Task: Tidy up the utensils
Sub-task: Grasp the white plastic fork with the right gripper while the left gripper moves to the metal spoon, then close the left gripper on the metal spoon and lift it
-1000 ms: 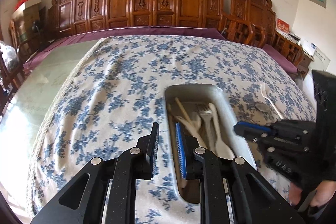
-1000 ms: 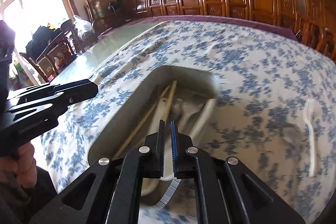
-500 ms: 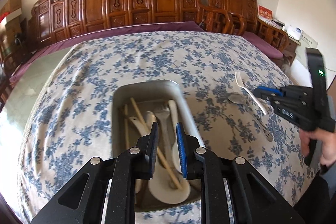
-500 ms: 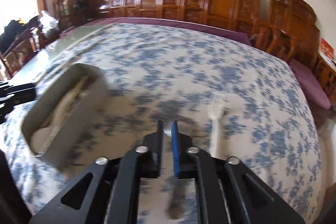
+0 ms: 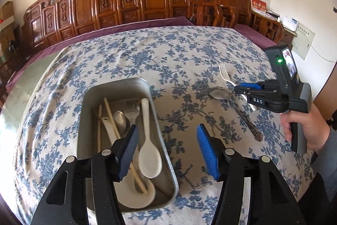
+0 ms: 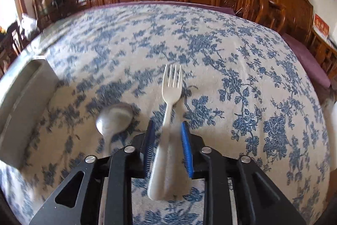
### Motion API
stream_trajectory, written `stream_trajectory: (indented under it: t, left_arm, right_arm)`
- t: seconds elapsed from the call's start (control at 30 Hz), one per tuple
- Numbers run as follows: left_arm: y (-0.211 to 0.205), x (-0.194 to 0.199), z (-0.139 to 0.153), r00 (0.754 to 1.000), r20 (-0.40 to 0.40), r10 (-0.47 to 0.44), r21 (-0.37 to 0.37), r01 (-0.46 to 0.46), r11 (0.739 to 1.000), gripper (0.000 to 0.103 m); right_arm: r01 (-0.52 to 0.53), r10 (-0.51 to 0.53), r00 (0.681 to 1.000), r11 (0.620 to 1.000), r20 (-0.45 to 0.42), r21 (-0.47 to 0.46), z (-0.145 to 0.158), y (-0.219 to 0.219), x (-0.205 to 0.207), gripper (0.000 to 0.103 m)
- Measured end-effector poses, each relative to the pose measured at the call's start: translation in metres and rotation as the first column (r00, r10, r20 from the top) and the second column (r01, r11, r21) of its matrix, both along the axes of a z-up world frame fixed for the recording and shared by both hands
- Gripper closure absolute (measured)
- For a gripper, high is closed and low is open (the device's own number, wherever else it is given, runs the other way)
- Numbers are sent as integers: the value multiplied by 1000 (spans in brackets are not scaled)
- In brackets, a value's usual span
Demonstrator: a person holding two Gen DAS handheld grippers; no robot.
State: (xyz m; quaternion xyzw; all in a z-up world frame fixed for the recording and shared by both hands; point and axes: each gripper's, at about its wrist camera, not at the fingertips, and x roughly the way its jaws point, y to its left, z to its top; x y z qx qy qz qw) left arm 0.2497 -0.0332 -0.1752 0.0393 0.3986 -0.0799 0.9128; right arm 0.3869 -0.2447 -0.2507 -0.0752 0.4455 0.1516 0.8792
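Left wrist view: left gripper [image 5: 167, 150] above the near end of the metal tray [image 5: 166, 163], jaws opening, nothing between them. The tray holds chopsticks [image 5: 111, 117], a white spoon [image 5: 147, 149] and other cutlery. Off to the right, the right gripper [image 5: 239, 89], in a person's hand [image 5: 305, 125], sits over the handle of the white fork [image 5: 224, 75]; a metal spoon [image 5: 219, 93] lies just beside it on the floral tablecloth [image 5: 130, 58]. From here the right jaws' state cannot be told.

Right wrist view: right gripper [image 6: 166, 136] straddles the white fork's [image 6: 168, 111] handle, jaws closing, pads apparently not yet pressing it. The fork lies flat, tines pointing away. The metal spoon [image 6: 114, 117] lies just left of the gripper.

Judgement: the grip would go best centred on the handle, fingertips low to the cloth, clear of the spoon.

Only the left view shows the tray's contents; only the right shows the fork between the pads.
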Motion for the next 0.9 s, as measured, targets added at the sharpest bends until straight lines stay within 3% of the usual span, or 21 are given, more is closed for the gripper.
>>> stream_trajectory:
  t: [0.47, 0.9]
  left_arm:
    - [-73, 5, -9, 994, -29, -109, 66, 111, 992, 48]
    - [-129, 54, -47, 982, -126, -140, 34, 145, 989, 48]
  right_arm:
    - [28, -29, 1000, 998, 12, 47, 12, -42, -11, 93]
    - [60, -60, 998, 994, -2, 91, 10, -74, -14, 93]
